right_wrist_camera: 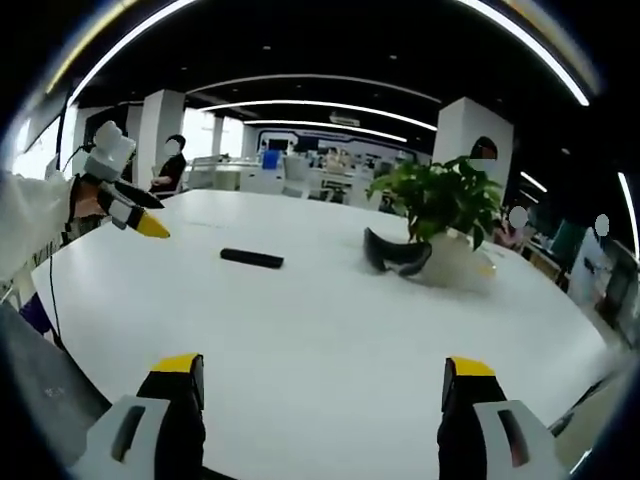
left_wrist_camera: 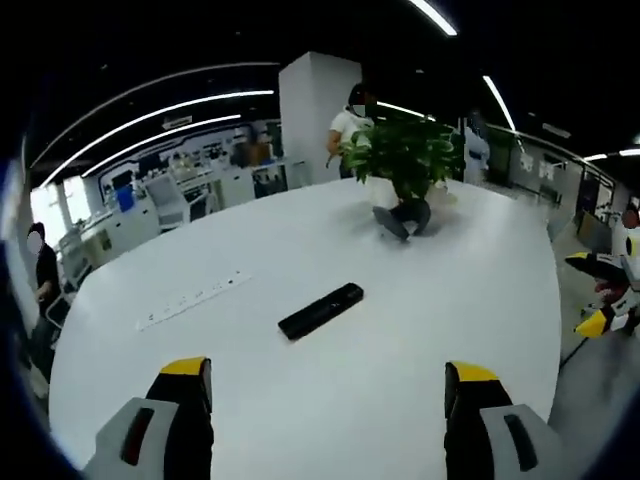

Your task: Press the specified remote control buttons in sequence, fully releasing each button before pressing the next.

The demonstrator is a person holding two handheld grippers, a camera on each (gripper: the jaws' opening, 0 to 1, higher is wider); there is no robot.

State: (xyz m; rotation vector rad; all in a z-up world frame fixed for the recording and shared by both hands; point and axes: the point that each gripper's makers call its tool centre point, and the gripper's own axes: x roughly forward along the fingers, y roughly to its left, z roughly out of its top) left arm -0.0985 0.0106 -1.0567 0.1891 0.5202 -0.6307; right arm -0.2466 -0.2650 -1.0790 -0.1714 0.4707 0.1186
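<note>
so nothing's been pressed yet by the look of it, this reads as the approach step. the remote (left_wrist_camera: 321,311) lies flat on the white surface (left_wrist_camera: 400,400), well short of the potted plant (left_wrist_camera: 405,160). left gripper (left_wrist_camera: 330,385) and right gripper (right_wrist_camera: 322,385) both hang back, jaws wide apart and empty. next move, i'd guess: bring one tip down over the first button.

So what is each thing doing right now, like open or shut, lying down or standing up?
Left gripper: open, holding nothing, above the table.
Right gripper: open, holding nothing.
Remote: lying flat on the table, untouched.
Plant: standing upright in its pot.
Goggles: lying at the foot of the plant.
Power strip: lying flat; I can't tell if it's on.
</note>
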